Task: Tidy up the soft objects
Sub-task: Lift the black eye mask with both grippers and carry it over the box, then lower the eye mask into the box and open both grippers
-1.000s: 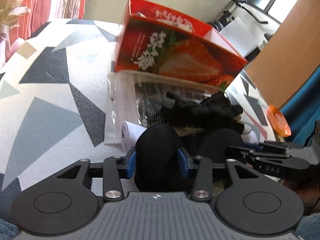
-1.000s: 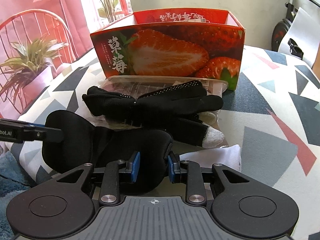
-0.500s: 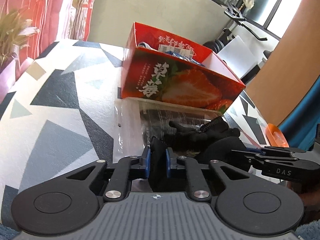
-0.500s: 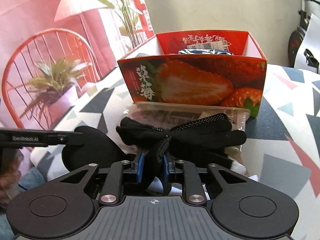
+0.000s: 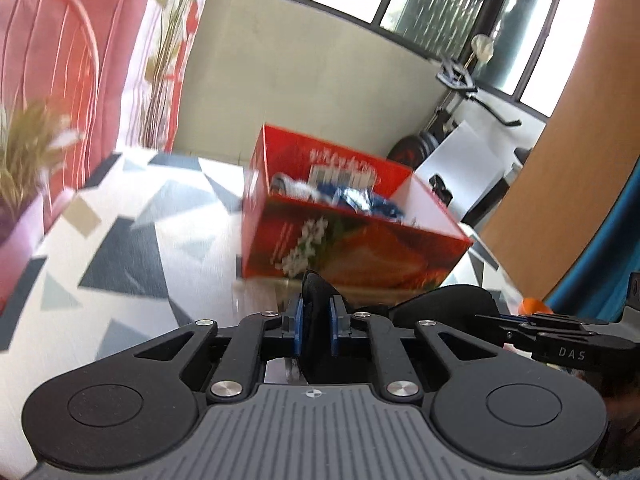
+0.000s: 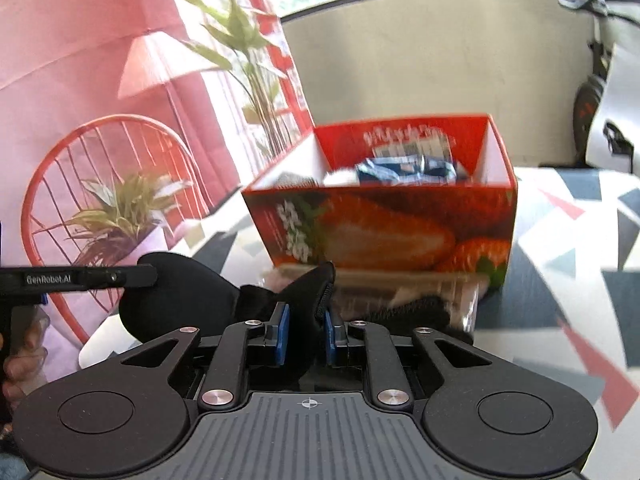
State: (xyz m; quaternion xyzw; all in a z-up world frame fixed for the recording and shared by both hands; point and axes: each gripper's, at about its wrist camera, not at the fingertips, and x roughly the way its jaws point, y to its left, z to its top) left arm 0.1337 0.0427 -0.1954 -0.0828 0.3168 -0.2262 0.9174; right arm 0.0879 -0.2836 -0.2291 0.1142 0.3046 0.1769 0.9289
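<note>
Black fabric eye mask, soft and limp, hangs between both my jaws: left gripper pinches one end, right gripper the other. It sits above the bench, before the strawberry box. Light; holding both ends stops sagging.

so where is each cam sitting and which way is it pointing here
Left wrist view: sits on the left gripper, looks past its fingers, shut on a black eye mask, at the strawberry box; the right gripper enters from the right.
Right wrist view: sits on the right gripper, shut on the mask's other end, facing the box; the left gripper and a hand show at left.
Shared: mask, box, patterned tablecloth.
</note>
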